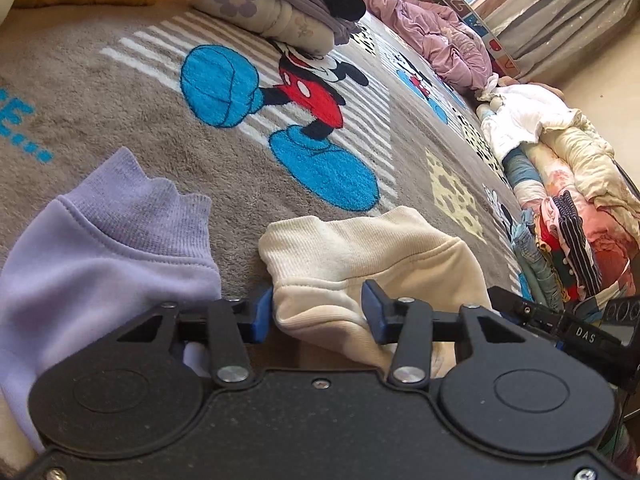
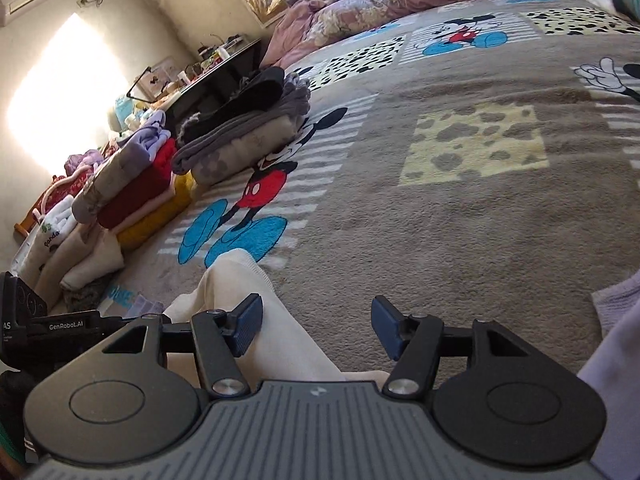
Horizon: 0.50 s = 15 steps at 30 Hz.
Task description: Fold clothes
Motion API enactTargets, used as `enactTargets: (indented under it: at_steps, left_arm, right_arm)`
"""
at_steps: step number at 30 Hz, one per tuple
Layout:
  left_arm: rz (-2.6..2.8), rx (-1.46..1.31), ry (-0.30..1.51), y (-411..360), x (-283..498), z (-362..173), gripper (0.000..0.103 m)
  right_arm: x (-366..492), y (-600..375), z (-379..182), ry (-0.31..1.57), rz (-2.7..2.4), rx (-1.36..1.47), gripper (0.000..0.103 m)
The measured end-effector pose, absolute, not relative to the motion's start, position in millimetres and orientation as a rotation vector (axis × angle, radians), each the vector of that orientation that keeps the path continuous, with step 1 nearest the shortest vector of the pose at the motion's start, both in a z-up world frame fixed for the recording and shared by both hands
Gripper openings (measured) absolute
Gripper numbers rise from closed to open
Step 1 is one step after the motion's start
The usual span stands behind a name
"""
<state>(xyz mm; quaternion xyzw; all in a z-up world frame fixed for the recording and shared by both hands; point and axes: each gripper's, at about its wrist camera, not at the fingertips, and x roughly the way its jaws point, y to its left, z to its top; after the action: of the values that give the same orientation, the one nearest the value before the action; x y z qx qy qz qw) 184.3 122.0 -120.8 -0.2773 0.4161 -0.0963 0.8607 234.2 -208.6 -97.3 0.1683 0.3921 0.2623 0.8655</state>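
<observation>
A big grey cartoon mouse blanket (image 2: 460,208) covers the bed. At ten o'clock, sun shines on a plain wall (image 2: 64,92). A low dark table (image 2: 224,76) sits at eleven o'clock. Curtains (image 1: 560,20) hang at one o'clock.

The blanket (image 1: 120,92) is matt, shaggy pile cloth. The lilac cuff (image 1: 160,216) and cream cuff (image 1: 320,240) are ribbed knit on soft fleecy cloth. The left hand-held gripper (image 1: 316,312) is matt black plastic with bright metal pins and ridged blue pads (image 2: 248,328).
</observation>
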Motion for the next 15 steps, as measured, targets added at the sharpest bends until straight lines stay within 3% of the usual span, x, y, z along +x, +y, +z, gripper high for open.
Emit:
enactTargets:
  at_steps: [7, 15]
  left_arm:
    - [-0.216, -0.316, 0.847, 112, 168, -125, 0.017]
    - [-0.251, -0.129, 0.8, 104, 155, -128, 0.013]
  right_arm:
    - [224, -159, -90, 0.868, 0.634, 0.036, 0.061]
    - [206, -143, -45, 0.868, 0.74, 0.002, 0.063]
